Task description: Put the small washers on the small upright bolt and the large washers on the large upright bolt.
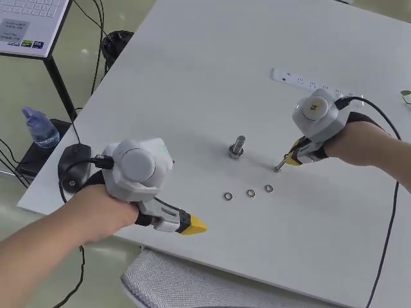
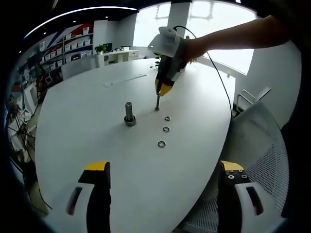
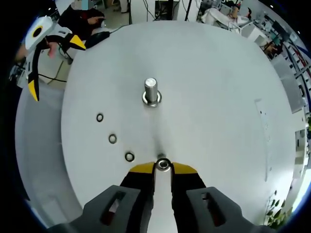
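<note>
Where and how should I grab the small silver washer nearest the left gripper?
Probably best to pinch the small silver washer across its outer rim, coming straight down from above with the open left gripper. It lies flat on the white table, too thin to catch from the side.

Small bolt (image 3: 164, 164) upright, clamped between right gripper (image 3: 164, 170) tips. Three small washers (image 3: 112, 139) flat, in a row to its left. Large bolt (image 3: 151, 91) upright ahead.
</note>
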Tool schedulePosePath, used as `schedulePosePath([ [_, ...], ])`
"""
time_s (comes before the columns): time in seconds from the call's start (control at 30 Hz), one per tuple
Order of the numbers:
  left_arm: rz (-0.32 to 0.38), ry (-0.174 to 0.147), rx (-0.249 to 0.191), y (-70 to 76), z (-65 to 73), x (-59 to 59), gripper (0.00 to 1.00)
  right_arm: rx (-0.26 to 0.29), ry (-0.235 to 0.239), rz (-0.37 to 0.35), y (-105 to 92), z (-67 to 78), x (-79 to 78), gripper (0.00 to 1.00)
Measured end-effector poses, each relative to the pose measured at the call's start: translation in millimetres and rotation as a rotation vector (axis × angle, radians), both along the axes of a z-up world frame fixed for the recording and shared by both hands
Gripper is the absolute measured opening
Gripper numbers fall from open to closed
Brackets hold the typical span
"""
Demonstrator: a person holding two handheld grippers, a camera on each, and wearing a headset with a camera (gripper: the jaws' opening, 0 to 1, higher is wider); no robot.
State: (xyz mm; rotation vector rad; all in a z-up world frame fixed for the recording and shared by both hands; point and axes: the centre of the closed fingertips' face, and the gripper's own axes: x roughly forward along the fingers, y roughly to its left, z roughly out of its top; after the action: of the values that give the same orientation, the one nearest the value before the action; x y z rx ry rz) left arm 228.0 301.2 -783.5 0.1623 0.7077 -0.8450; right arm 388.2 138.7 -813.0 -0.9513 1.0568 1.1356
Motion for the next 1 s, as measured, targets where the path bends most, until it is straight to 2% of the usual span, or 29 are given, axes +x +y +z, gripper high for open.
schedulePosePath([
  [0.27, -0.011, 0.011, 0.006, -0.6, -0.4, -2.9, 0.89, -0.008, 0.001, 0.007, -0.1, -3.9, -0.7, 0.12],
  [0.33, -0.012, 0.003, 0.000, -2.1, 1.8, -2.0, 0.88, -0.010, 0.003, 0.008, -0.5, -5.2, -1.7, 0.12],
  [0.67, -0.011, 0.005, 0.000, -1.1, 1.6, -2.5, 0.87, -0.016, 0.004, 0.012, -1.5, -14.3, 1.3, 0.12],
  [1.0, -0.010, 0.017, 0.008, 0.3, 0.4, -5.5, 0.86, -0.019, 0.007, 0.011, 0.5, -21.0, -0.4, 0.12],
])
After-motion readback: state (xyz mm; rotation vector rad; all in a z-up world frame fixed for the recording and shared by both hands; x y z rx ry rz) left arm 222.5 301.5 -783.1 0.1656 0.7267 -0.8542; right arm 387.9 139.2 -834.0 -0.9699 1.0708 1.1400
